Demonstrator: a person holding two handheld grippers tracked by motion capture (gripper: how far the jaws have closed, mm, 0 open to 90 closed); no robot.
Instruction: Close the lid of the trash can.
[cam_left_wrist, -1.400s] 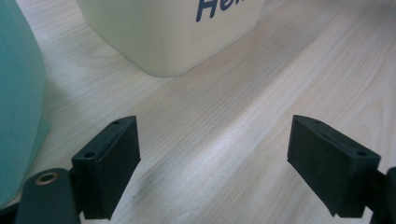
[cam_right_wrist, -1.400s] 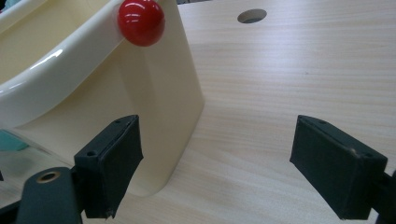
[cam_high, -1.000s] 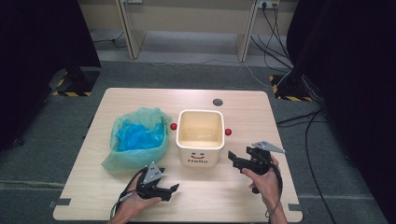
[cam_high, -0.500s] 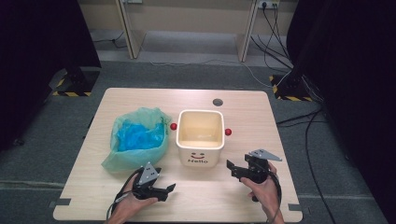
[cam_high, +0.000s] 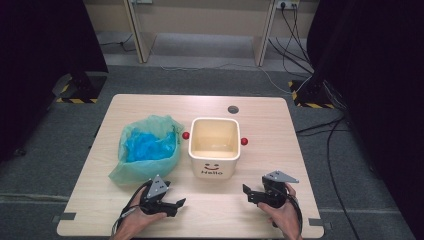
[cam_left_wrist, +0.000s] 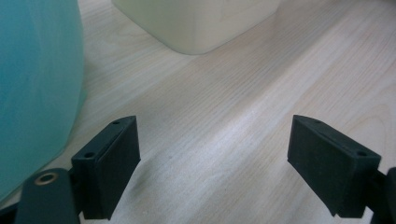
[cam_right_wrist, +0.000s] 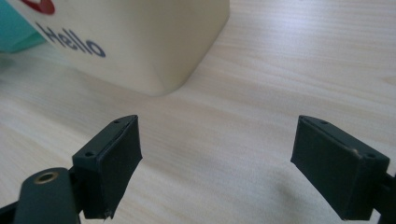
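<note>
A cream square bin (cam_high: 214, 145) marked "Hello", with red knobs on its sides, stands mid-table. To its left lies a green plastic bag (cam_high: 146, 148) with blue material inside. My left gripper (cam_high: 176, 205) rests low at the table's front left, open, nothing between its fingers; its own view shows the bag (cam_left_wrist: 32, 88) at left and the bin's base (cam_left_wrist: 196, 23) ahead. My right gripper (cam_high: 248, 194) sits open at the front right, pointing left. Its view has the bin's corner (cam_right_wrist: 135, 46) just ahead, with empty jaws over bare wood.
The light wooden table (cam_high: 265, 125) has a small round dark hole (cam_high: 232, 109) near its far edge. Cables trail on the grey floor to the right, and dark curtains stand on both sides.
Both grippers have drawn back toward the table's front edge, the right one the most. The bin and bag have not moved.
</note>
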